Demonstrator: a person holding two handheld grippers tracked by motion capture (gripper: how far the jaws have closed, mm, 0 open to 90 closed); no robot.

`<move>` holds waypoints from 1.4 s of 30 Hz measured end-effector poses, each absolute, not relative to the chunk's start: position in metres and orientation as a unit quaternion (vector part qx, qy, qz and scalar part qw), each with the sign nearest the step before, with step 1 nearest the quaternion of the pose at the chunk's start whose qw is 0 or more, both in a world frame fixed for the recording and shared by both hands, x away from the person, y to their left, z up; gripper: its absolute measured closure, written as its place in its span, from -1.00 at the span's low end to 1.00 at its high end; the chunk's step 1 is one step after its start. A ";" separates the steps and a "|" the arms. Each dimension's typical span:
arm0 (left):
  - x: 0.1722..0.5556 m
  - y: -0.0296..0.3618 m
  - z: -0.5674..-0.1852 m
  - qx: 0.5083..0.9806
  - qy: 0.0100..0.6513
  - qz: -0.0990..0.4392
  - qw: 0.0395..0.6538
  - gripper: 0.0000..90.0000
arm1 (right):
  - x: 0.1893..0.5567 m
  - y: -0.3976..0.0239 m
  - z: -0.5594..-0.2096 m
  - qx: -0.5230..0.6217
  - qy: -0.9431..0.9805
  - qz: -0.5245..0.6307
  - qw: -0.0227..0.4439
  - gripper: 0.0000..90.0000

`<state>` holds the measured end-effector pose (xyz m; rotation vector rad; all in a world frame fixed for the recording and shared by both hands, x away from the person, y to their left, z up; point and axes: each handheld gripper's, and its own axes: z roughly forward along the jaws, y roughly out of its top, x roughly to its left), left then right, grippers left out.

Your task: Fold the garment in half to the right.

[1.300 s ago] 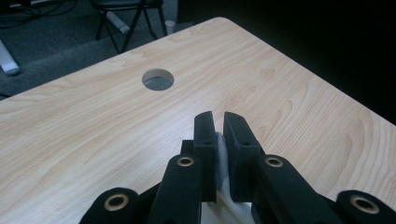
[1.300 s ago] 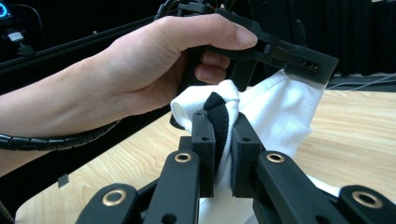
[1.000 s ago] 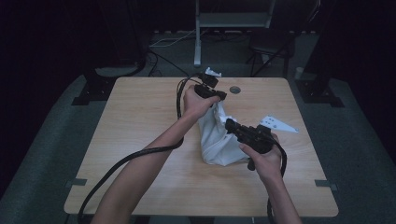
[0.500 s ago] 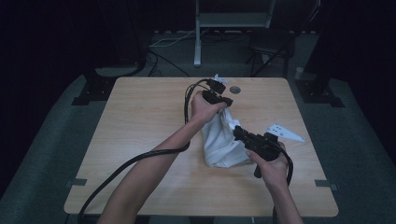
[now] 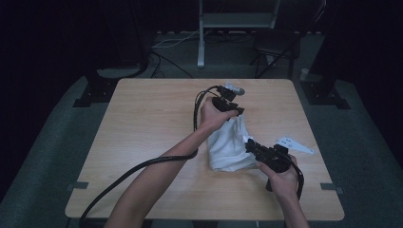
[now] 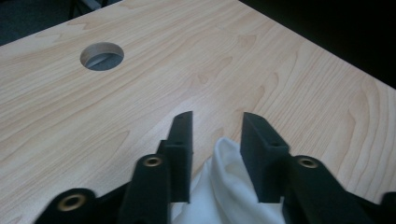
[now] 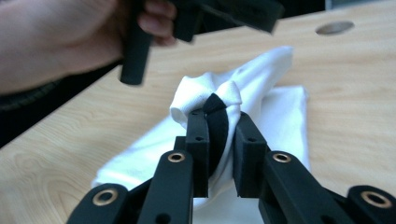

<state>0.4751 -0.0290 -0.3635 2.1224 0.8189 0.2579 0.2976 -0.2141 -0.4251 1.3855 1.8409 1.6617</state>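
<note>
Right gripper view looked along the right tool point(image 7: 219, 140), whose jaws pinched a bunched fold of the white cloth point(image 7: 261, 112), with something dark caught in the fold between the pads; what that dark piece was could not be made out. The grip was narrow, and the jaws had only just begun to ease apart while the fabric was still pressed between them. The cloth was soft, plain white and rumpled, gathered into a knot at the jaws and spreading flatter behind them across the pale wooden worktop point(image 7: 355, 93). Beyond the cloth, the person's left hand point(image 7: 56, 42) appeared blurred and cut off by the upper edge, as was the other tool above the cloth.

From the high view the cloth point(image 5: 228, 147) lay as a loosely folded heap right of the middle of the worktop point(image 5: 142, 123), with the right tool point(image 5: 252, 148) at its near right side and the left tool point(image 5: 233, 113) at its far end. Its underside and inner folds were hidden.

In the left gripper view the left tool point(image 6: 215, 135) stood partly open, its jaws having just been opening, a peak of cloth point(image 6: 229, 177) rising loose between them without being squeezed. Farther off from the cloth, a round hole point(image 6: 102, 56) was cut through the worktop.
</note>
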 end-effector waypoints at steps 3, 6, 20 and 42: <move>0.474 -0.027 -0.361 0.843 0.326 0.110 0.413 0.28 | 0.295 -0.219 -0.431 0.491 0.642 0.570 0.149 0.69; 0.471 -0.025 -0.358 0.848 0.319 0.116 0.408 0.14 | 0.293 -0.225 -0.435 0.501 0.643 0.560 0.152 0.60; 0.438 0.004 -0.352 0.870 0.283 0.152 0.374 -0.32 | 0.278 -0.262 -0.430 0.523 0.671 0.505 0.148 -0.45; 0.348 0.032 -0.404 0.884 0.244 0.127 0.378 -0.52 | 0.295 -0.228 -0.443 0.480 0.726 0.481 0.110 -0.39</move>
